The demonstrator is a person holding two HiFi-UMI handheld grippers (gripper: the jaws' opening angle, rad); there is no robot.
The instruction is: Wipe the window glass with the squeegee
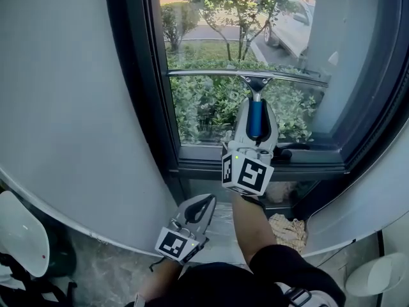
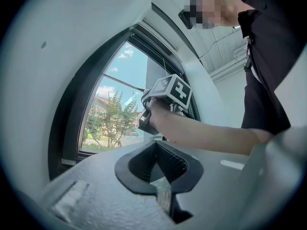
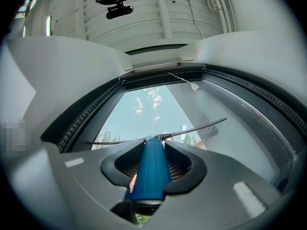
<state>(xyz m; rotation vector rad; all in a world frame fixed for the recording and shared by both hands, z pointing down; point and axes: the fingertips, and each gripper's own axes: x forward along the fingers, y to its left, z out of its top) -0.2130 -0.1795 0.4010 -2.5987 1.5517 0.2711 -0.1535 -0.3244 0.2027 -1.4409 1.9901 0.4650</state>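
Right gripper (image 3: 154,163) pinches the squeegee (image 1: 255,117) by its blue handle. We hold the blade level across the window glass (image 1: 211,43), probably for a full-width pull. Left gripper (image 1: 195,213) hangs low, jaws together, empty. A cloth (image 1: 287,230) lies below; the frame (image 1: 137,75) limits side travel.

- Head view looks steeply down onto the window glass (image 1: 204,107), left gripper (image 1: 203,204) and right gripper (image 1: 256,110).
- Left gripper view sits low, further back, facing up at the same glass and right gripper.
- Right gripper view, close to the glass, faces up along it.
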